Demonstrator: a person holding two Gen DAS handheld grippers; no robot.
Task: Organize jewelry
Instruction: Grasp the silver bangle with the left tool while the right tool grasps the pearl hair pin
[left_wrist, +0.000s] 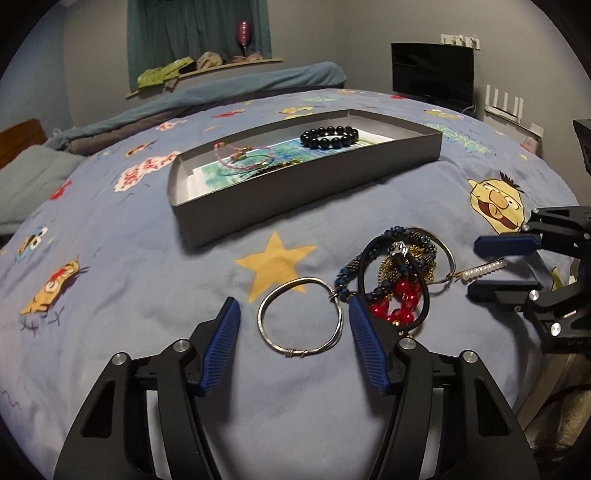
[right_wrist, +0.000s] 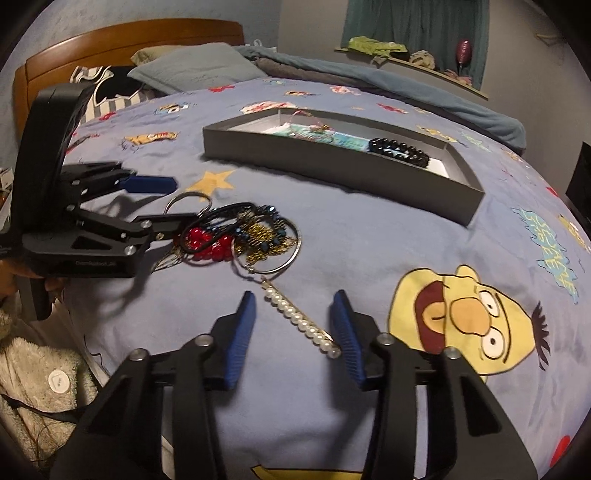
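Your left gripper (left_wrist: 293, 319) has its jaws released, straddling the bangle (left_wrist: 300, 319) that lies flat on the bed (left_wrist: 110, 314). To lift it cleanly, I'd lower until the ribbed blue pads flank the thin wire rim, then close gently; a round, smooth metal hoop will likely slip or tilt if pinched off-centre. Just right of it sits the pile (left_wrist: 400, 275): glossy red beads, fine gold chain, dark faceted beads and a black cord, all tangled, so they may drag along. Further right, your right gripper (right_wrist: 293, 325) also has its jaws spread, around the pearl strand (right_wrist: 301, 319), whose end touches the right pad. Beyond, the grey cardboard tray (left_wrist: 295, 195) already holds a black bead bracelet (left_wrist: 330, 136).
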